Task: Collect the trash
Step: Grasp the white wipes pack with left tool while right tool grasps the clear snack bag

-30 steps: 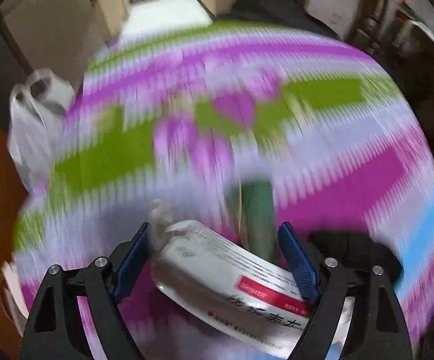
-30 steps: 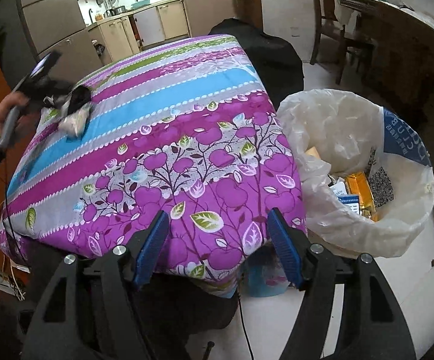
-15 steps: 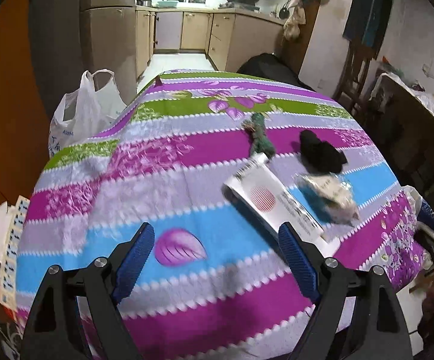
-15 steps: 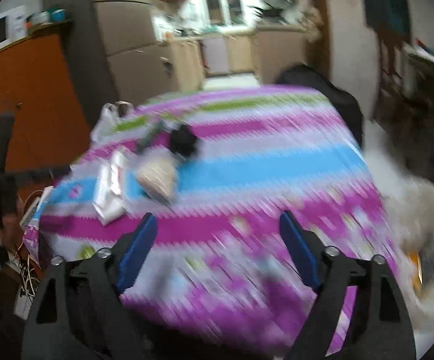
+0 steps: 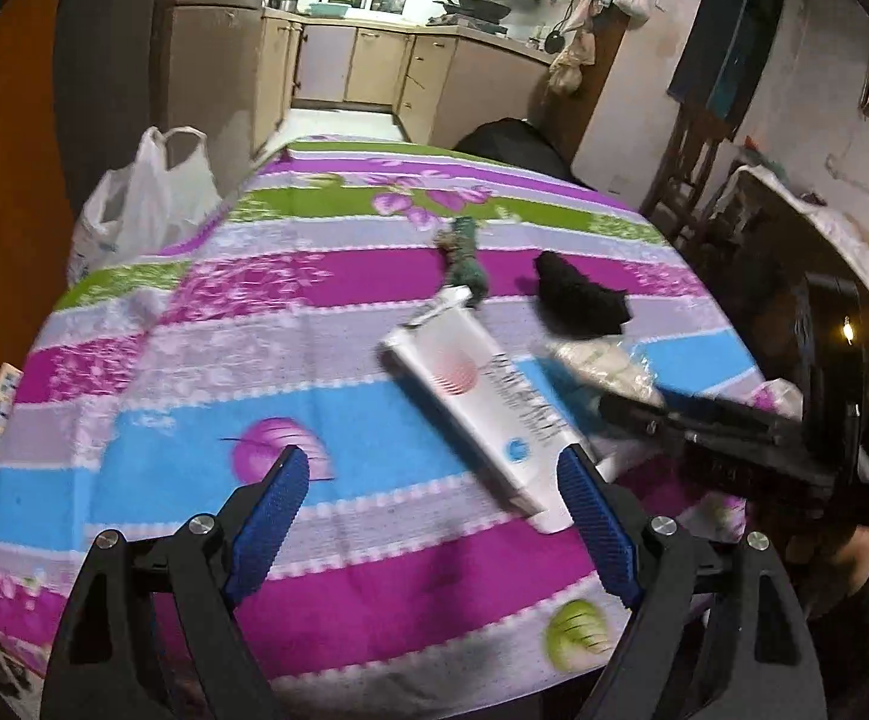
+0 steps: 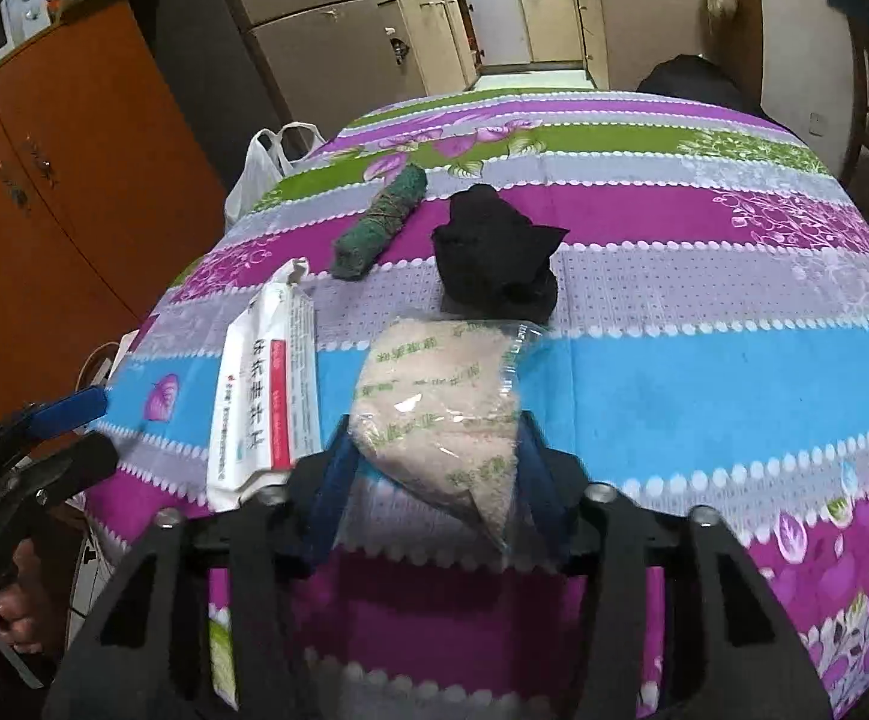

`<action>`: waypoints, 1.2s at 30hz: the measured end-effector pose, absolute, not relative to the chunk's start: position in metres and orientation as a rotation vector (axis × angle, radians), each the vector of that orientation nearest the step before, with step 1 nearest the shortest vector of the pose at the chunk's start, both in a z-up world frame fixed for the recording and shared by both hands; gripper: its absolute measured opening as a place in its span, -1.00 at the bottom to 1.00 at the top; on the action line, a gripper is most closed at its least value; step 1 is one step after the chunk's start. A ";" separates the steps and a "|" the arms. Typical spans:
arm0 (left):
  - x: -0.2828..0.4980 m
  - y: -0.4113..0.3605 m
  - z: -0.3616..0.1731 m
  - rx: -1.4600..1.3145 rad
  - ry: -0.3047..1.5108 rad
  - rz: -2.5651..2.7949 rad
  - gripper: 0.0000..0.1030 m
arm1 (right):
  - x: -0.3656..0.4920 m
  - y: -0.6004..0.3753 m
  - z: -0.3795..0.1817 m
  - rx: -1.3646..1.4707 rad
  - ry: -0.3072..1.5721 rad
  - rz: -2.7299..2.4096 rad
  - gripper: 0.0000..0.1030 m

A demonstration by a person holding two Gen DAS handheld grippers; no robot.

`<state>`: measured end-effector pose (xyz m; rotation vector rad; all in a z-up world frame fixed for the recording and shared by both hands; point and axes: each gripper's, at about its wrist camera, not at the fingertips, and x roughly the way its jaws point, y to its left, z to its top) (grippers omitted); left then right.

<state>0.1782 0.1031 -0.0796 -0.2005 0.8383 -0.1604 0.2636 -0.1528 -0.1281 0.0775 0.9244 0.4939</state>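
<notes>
Right gripper (image 6: 431,456) clamps the clear bag (image 6: 440,396); left gripper (image 5: 434,510) gapes empty beside the white box (image 5: 476,402).

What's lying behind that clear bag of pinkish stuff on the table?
Directly behind the clear bag sits a crumpled black cloth, its near edge hidden by the bag. A rolled green cloth lies farther back to the left. What the bag covers on the tablecloth cannot be seen.
</notes>
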 end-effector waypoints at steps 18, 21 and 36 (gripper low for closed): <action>0.241 0.041 -0.126 -0.128 0.875 -0.018 0.54 | 0.185 -0.248 -0.134 0.010 0.773 0.175 0.08; 0.239 0.044 -0.126 -0.106 0.862 -0.018 0.38 | 0.183 -0.257 -0.135 0.046 0.746 0.167 0.21; 0.214 0.056 -0.106 -0.078 0.835 -0.040 -0.08 | 0.177 -0.258 -0.129 0.156 0.767 0.163 -0.24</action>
